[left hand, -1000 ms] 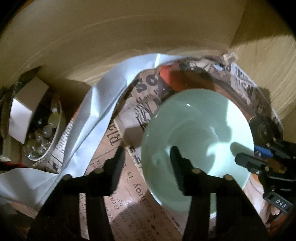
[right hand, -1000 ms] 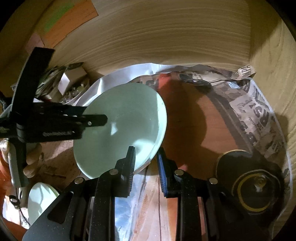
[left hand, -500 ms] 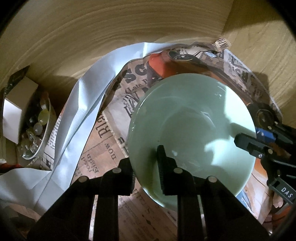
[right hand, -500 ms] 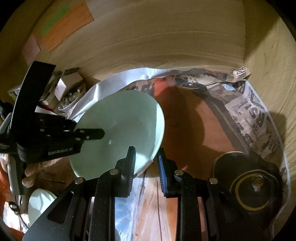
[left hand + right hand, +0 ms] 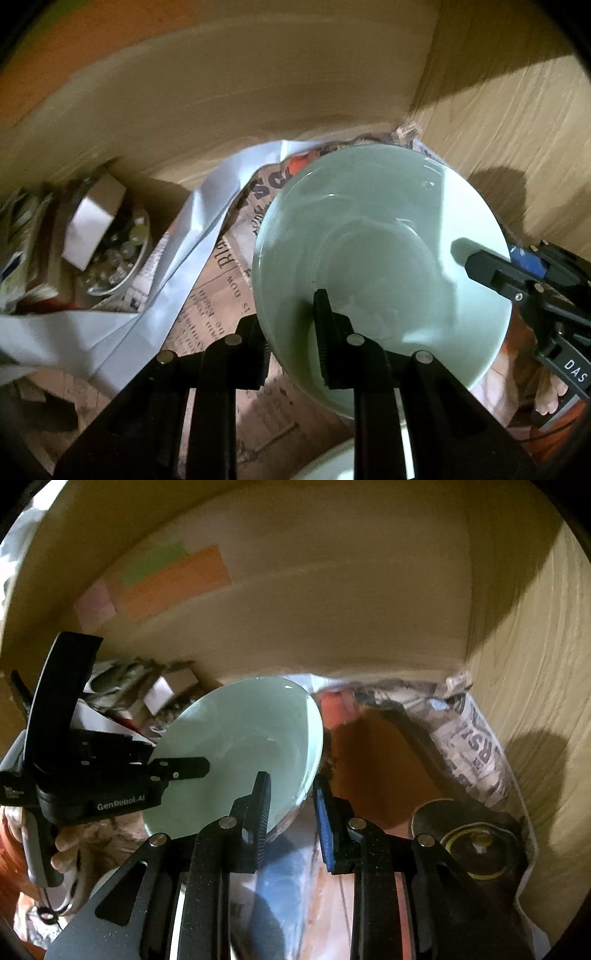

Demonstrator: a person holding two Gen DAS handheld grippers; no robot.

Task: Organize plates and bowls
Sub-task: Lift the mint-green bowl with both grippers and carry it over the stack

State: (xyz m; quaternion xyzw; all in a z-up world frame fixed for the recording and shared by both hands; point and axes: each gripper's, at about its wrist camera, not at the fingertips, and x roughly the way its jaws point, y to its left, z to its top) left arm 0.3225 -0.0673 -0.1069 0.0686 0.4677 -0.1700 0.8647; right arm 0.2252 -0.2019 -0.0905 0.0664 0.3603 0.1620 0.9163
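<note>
Lifted since a second ago, the pale green bowl (image 5: 380,258) is now carried clear of the newspaper (image 5: 207,295), and the left gripper (image 5: 291,332), then standing apart at the rim, is now clamped on it. A smooth, glazed, round ceramic is seen, with a shallow well and a glossy highlight near the far rim. The near rim is pinched by the left gripper, one ribbed black finger inside the bowl and one outside. From the right wrist view, the bowl (image 5: 240,749) is seen tilted, and its right edge is nipped by the right gripper (image 5: 291,805), narrow, with a blue pad on the outer finger. Both grippers are pointed steeply downward. Crinkled printed newspaper is spread below, with a creased pale sheet (image 5: 177,266) beside it and a glass dish of clear marbles (image 5: 118,254) at the left. Pale wood-grain walls (image 5: 535,701) are set around, and a dark round lid (image 5: 472,842) is lying at the right.
</note>
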